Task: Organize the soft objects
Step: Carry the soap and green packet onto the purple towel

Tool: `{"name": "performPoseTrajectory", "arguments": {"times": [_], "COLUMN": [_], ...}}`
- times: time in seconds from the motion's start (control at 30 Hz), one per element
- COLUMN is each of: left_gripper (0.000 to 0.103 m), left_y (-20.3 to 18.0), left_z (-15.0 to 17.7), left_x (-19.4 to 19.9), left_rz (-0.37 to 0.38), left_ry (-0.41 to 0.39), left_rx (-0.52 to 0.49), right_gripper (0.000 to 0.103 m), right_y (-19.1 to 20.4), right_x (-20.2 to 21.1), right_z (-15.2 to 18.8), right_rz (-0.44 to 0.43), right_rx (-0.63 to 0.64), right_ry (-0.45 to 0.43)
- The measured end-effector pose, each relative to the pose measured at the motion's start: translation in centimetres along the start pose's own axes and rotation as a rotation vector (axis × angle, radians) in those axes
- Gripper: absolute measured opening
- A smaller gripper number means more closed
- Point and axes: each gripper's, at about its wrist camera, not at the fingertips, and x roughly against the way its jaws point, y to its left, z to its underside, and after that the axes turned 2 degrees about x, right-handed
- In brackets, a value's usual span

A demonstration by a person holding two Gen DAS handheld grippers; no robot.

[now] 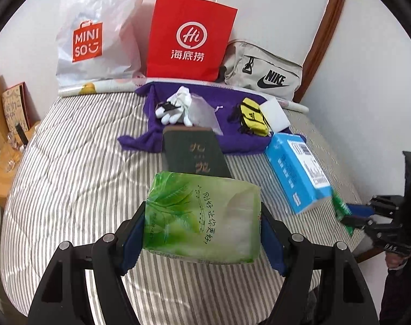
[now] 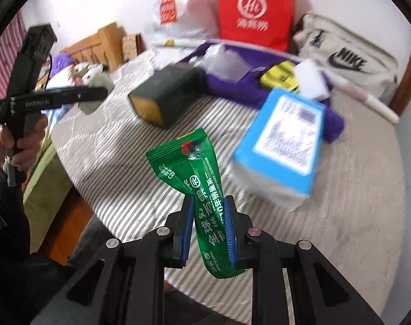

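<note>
Gripped between the blue pads of the left claw (image 1: 202,233), a green tissue pack (image 1: 202,216) hung just above the striped bed (image 1: 78,162); the jaws stood wide, pressed on both of its sides. The right claw (image 2: 208,233) was nearly closed on a green snack packet (image 2: 205,197), held upright over the bed's edge. Beyond the tissue pack lay a dark green box (image 1: 194,154), and to its right a blue box (image 1: 297,170) tilted on the quilt. Farther back a purple cloth (image 1: 205,124) carried white gloves (image 1: 178,105), a clear pouch (image 1: 202,111), a yellow pouch (image 1: 253,116) and a white sponge (image 1: 273,111). Against the white wall (image 1: 273,5) stood a Miniso bag (image 1: 97,35), a red paper bag (image 1: 189,40) and a grey Nike bag (image 1: 262,70). A wooden stand (image 1: 5,170) with glassware sat left of the bed.
</note>
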Motion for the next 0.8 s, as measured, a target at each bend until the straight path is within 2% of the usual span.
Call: {"name": "performPoseTrajectory", "arguments": {"times": [0.23,0.33,0.6,0.8], "left_gripper": [0.073,0.073,0.073,0.073], "left_y": [-0.5,-0.6,-0.9,-0.3], "left_z": [-3.1,-4.5,-8.5,-12.4], "left_x": [-1.2,-2.0,-4.4,-7.8], "left_rz": [-0.002,0.025,0.030,0.047], "left_ry": [-0.002,0.012,0.019,0.036], "left_rx": [0.008,0.018,0.018,0.034], "right_gripper": [0.022,0.022,0.022,0.022], "right_y": [-2.6,-3.4,-5.4,-6.6], "right_x": [0.8,0.4,-1.4,-4.1], "right_z": [-3.7,-5.1,-10.3,-14.4], "right_rz": [0.036,0.036,0.029,0.036], "right_rx": [-0.004,-0.008,-0.022,-0.028], "right_ry": [-0.063,-0.072,-0.105,-0.116]}}
